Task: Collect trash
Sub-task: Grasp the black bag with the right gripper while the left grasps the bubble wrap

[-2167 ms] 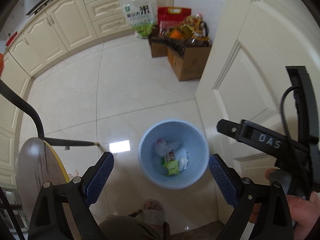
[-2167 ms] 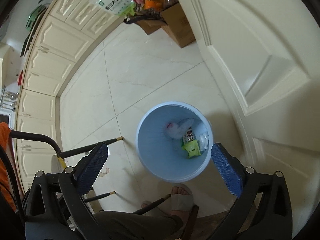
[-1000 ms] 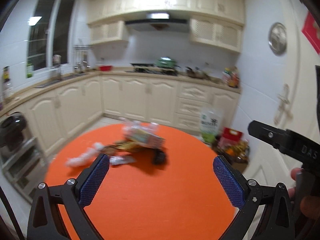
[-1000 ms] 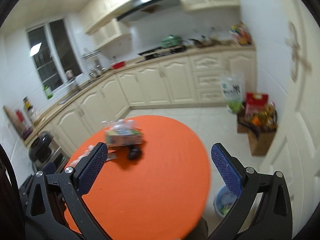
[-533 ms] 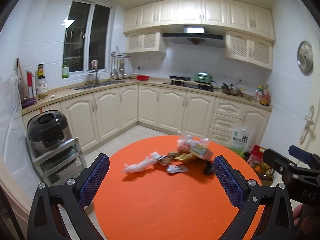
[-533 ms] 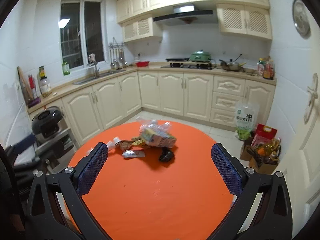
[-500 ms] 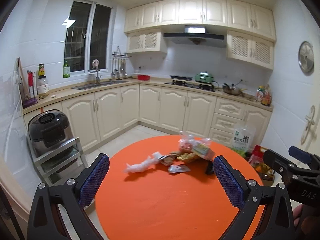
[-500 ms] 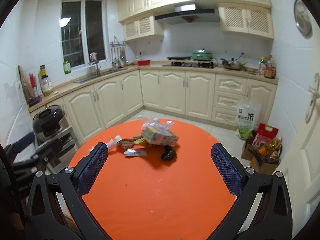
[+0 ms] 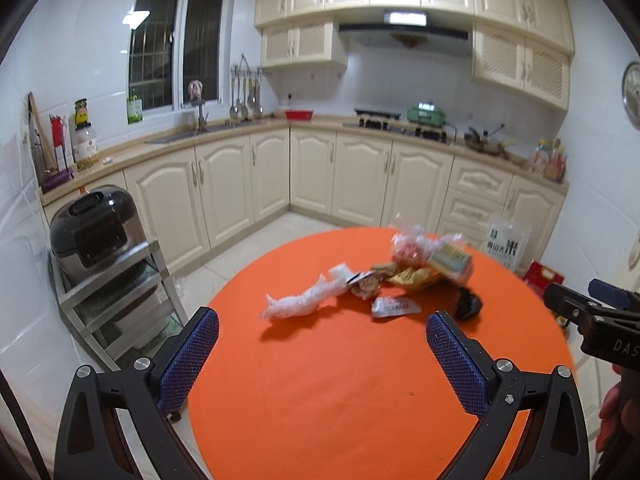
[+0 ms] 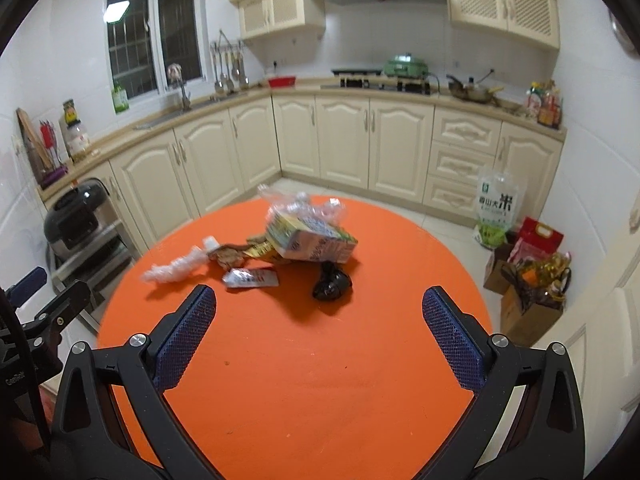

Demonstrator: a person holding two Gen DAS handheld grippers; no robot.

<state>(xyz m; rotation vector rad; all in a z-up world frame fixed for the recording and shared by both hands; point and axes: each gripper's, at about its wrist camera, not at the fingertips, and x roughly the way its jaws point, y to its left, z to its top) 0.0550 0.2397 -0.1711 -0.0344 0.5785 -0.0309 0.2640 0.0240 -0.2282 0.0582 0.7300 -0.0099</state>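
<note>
1. Over the near edge of the round orange table (image 10: 320, 380): left gripper (image 9: 320, 360) and right gripper (image 10: 320, 336), both spread wide, empty.
2. Mid-table: silver foil wrapper (image 10: 251, 279), black crumpled bag (image 10: 332, 285), white crumpled plastic (image 9: 300, 302).
3. Toward far edge: printed carton in clear plastic (image 10: 310, 240), touching brown scraps (image 10: 230, 255).

Trash pile (image 10: 280, 248) clustered on orange table (image 10: 320, 380)
</note>
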